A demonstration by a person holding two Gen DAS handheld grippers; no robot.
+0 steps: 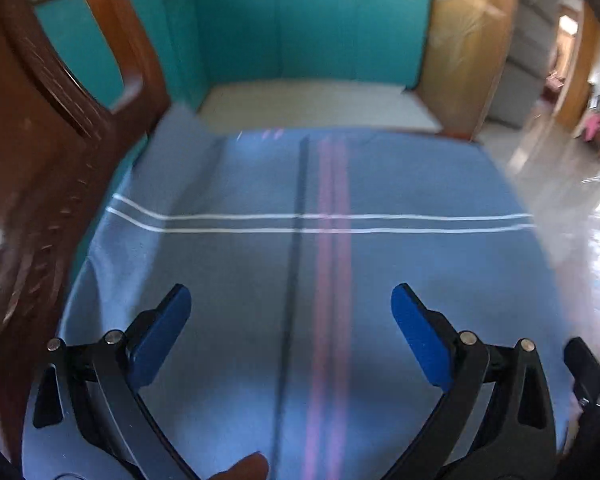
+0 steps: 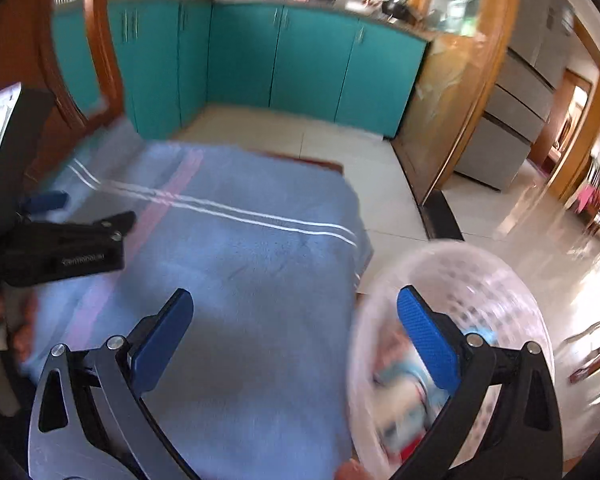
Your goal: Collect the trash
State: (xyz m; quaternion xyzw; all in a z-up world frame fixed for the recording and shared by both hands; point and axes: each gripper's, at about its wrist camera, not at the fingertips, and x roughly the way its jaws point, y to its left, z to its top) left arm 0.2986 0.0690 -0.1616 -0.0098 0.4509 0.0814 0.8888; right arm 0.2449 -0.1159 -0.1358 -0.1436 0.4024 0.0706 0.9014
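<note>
A clear perforated plastic basket (image 2: 452, 280) stands at the right edge of the blue cloth (image 2: 240, 280), with blurred wrappers and paper trash (image 2: 404, 396) inside it. My right gripper (image 2: 296, 300) is open and empty; its right finger reaches over the basket. My left gripper (image 1: 290, 300) is open and empty above the blue striped cloth (image 1: 300, 272). The left gripper also shows in the right wrist view (image 2: 68, 240), at the cloth's left side. No loose trash shows on the cloth.
A brown wooden chair (image 1: 40, 160) stands close on the left. Teal cabinets (image 2: 280, 60) line the back. A wooden door frame (image 2: 460, 100) and a grey drawer unit (image 2: 508, 128) stand at the right. Pale tiled floor (image 2: 380, 184) surrounds the cloth.
</note>
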